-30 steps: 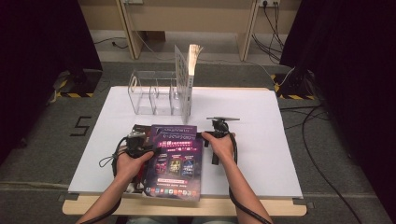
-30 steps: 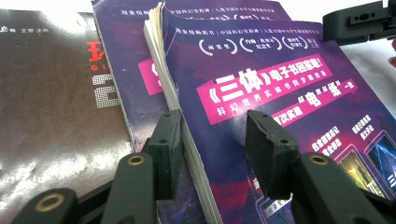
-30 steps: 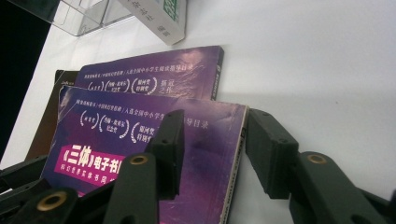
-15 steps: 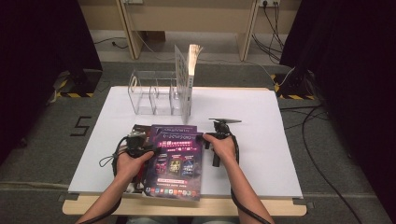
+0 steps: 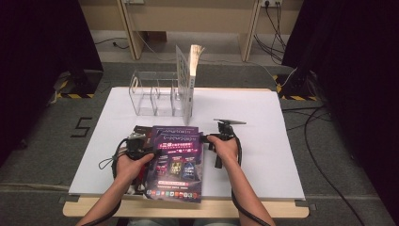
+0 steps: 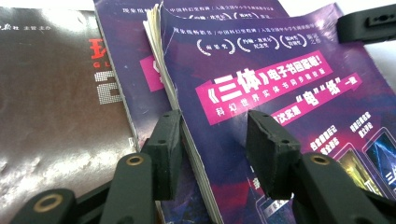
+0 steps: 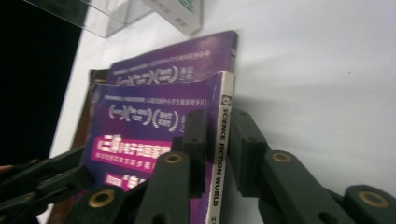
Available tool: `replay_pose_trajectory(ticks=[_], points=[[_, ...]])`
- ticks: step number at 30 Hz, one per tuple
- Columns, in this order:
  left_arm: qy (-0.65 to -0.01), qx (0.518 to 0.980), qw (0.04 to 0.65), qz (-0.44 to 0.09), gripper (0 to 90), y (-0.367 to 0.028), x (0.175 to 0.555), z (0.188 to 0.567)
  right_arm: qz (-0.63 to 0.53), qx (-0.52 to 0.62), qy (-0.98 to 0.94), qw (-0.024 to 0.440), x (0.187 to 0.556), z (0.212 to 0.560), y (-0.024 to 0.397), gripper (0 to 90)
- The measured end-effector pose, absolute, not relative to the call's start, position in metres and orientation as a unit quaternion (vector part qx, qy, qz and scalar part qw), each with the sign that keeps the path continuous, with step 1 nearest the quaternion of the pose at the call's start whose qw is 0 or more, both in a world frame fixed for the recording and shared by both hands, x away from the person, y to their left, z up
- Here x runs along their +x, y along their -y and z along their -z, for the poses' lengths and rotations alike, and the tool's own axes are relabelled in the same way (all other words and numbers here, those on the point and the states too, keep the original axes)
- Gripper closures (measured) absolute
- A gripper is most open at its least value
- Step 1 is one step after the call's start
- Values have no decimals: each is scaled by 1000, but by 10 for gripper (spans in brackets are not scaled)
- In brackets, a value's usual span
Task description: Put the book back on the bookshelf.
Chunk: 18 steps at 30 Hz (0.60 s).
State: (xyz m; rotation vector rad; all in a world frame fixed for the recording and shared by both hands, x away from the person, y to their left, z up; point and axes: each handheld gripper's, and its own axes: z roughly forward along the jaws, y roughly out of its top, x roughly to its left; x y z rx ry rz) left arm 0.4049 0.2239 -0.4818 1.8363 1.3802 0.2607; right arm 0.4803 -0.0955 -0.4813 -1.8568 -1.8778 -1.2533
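The right gripper [image 7: 215, 140], whose jaws have just been closing, pinches the top magazine [image 5: 178, 160] at its spine, so the half-spread left gripper [image 6: 212, 144] should clamp the page edge before lifting.

Clear acrylic rack [image 5: 153, 96] (one book [image 5: 187, 82] upright in it) on white table [image 5: 263, 122]

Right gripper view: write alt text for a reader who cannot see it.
The right gripper straddles the white spine of a purple magazine, one black jaw on each side. More magazines lie beneath it on the white table.
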Motion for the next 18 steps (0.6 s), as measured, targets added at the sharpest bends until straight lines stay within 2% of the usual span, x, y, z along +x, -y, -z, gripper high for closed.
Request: replay_pose_trajectory(ticks=[5,9,18], points=[[-543,721,419,-99,539,-229,402,478,447,-622,633,112,477,473,96,830],[-536,715,432,-123,500,-240,392,467,469,-615,624,116,473,465,95,835],[-548,682,460,-149,462,-276,358,463,503,-579,637,83,462,439,84,837]])
